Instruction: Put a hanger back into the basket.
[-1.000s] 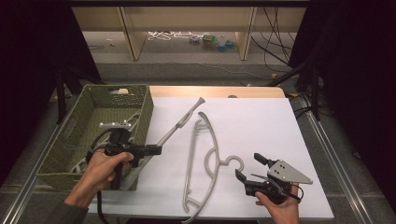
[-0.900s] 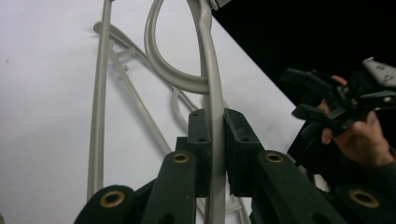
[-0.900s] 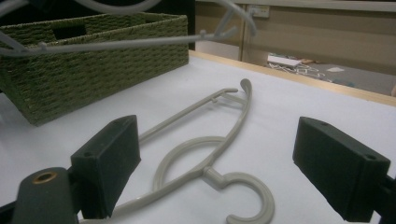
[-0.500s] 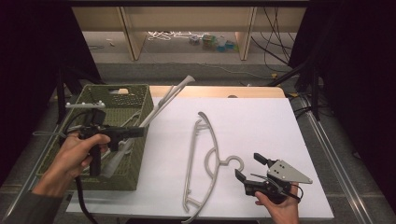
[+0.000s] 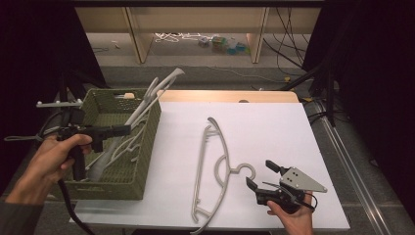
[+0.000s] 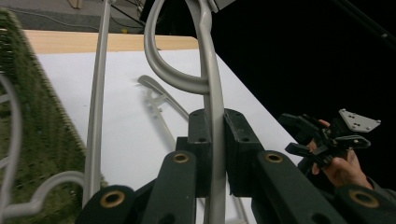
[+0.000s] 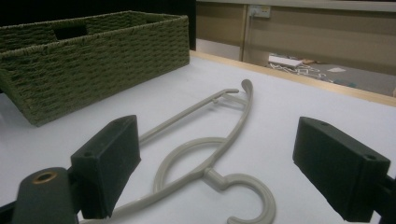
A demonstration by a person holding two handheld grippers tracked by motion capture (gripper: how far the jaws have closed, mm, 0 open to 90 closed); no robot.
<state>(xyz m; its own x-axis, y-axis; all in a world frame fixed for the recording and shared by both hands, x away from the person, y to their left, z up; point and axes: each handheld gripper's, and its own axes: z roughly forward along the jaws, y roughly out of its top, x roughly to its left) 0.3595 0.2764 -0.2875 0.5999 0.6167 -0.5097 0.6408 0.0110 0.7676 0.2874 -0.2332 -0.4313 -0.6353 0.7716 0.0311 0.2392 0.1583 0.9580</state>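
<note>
My left gripper is shut on a grey plastic hanger and holds it over the green woven basket. The hanger is tilted, with its top sticking up past the basket's far right corner and its lower end down inside. In the left gripper view the jaws pinch the hanger's bar just below its hook. A second grey hanger lies flat on the white table top. My right gripper stands open close to that hanger's hook, apart from it.
The basket stands at the table's left edge, with other pale hanger parts inside. The white table top stretches to the right of the lying hanger. A shelf unit and cables stand beyond the far wooden edge.
My left gripper has carried its hanger up and leftward, off the table and over the basket, tilting it steeper. The right gripper and the lying hanger have stayed still.
</note>
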